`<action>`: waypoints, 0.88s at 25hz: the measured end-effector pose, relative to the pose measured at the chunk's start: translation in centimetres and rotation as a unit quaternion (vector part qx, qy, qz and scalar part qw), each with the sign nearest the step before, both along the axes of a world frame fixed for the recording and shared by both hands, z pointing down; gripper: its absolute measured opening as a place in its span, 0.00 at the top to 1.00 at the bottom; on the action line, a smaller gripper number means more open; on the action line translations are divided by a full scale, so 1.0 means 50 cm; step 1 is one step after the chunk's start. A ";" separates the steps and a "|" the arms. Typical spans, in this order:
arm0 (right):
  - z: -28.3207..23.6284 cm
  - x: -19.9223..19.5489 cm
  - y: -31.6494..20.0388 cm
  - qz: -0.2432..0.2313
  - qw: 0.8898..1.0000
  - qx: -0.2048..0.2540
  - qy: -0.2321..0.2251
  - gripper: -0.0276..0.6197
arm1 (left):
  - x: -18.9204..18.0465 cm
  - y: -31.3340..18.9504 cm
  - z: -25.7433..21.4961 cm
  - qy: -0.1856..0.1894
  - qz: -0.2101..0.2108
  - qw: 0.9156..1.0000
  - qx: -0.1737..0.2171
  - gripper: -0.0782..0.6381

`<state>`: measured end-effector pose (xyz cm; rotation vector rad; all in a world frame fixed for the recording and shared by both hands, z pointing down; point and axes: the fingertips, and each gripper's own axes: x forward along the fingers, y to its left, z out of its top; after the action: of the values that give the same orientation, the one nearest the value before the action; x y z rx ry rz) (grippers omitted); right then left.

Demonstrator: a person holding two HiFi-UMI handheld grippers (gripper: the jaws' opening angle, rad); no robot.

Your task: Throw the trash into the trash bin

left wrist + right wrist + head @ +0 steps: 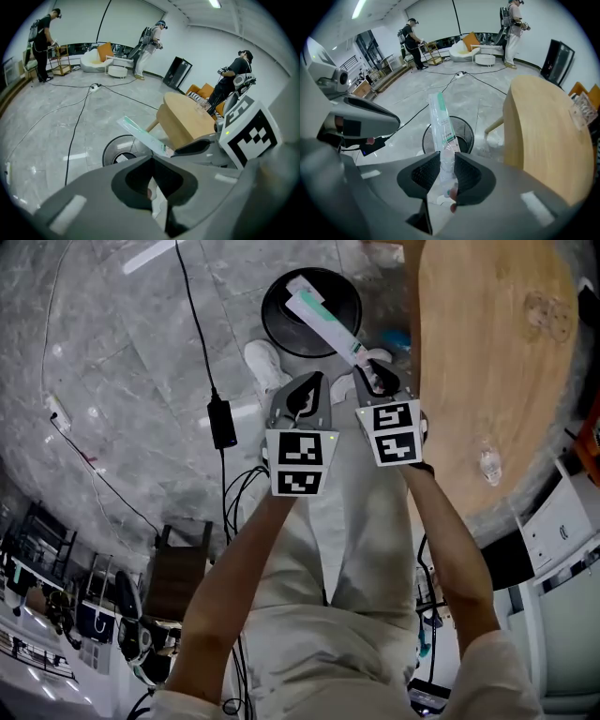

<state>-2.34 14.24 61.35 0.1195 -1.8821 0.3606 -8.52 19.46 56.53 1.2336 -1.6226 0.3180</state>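
Observation:
A long clear plastic wrapper (pixel 323 320) with a green stripe is pinched at its near end by my right gripper (pixel 368 373), which is shut on it. The wrapper's free end reaches out over the round black trash bin (pixel 281 329) on the floor. The right gripper view has the wrapper (pixel 440 123) rising from between the jaws, with the bin (pixel 464 127) behind it. My left gripper (pixel 308 382) hangs just left of the right one, shut with nothing in it. From the left gripper view the wrapper (pixel 140 134) slants above the bin (pixel 115 149).
A round wooden table (pixel 487 362) stands to the right, carrying crumpled clear plastic (pixel 490 465). A black cable with a power adapter (pixel 222 423) runs over the grey floor on the left. A white shoe (pixel 264 365) is beside the bin. Several people stand far off.

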 end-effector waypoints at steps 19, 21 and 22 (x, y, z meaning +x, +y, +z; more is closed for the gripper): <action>0.263 -0.013 0.010 0.045 0.990 -0.010 0.131 0.77 | -0.005 0.044 0.156 0.048 0.066 0.996 -0.039 0.89; 0.278 -0.010 0.008 0.048 0.988 -0.005 0.150 0.77 | -0.013 0.050 0.164 0.047 0.063 0.996 -0.041 0.89; 0.287 -0.010 0.008 0.052 0.986 -0.004 0.158 0.77 | -0.020 0.054 0.168 0.046 0.061 0.996 -0.042 0.89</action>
<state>-2.84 14.66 75.68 0.2559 -1.5648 0.3960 -9.50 22.15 64.92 1.2677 -1.4442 0.3954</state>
